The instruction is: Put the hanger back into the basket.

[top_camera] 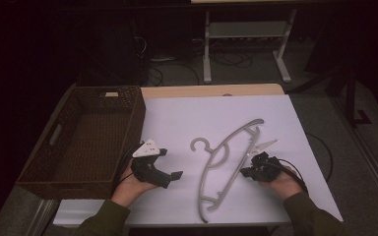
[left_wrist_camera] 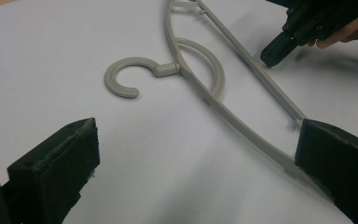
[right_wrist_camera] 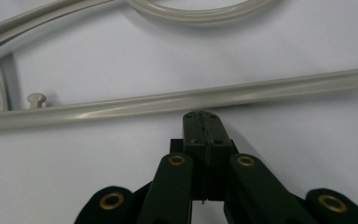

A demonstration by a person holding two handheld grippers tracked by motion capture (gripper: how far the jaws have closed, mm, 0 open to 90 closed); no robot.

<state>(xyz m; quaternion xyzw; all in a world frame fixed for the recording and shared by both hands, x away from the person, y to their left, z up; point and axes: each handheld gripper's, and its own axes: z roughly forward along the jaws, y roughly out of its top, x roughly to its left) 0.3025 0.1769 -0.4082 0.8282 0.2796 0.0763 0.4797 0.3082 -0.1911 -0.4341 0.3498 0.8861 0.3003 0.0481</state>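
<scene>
Grey plastic hanger [top_camera: 226, 164] lay flat on white worktop [top_camera: 177, 123], long axis diagonal, between both hands. Right gripper [right_wrist_camera: 201, 114] nearer: jaws closed, empty, tip at straight bar. Left gripper [left_wrist_camera: 196, 154] jaws wide open, short of hook.

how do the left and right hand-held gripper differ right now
The left hand-held gripper has its jaws spread wide; the right hand-held gripper has its jaws pressed together with nothing between them. The left sits away from the hanger's hook, while the right's tip is at the hanger's straight bar. In the high view the left carries a grey three-cornered plate on top. Both are black and held just above the white table.
</scene>
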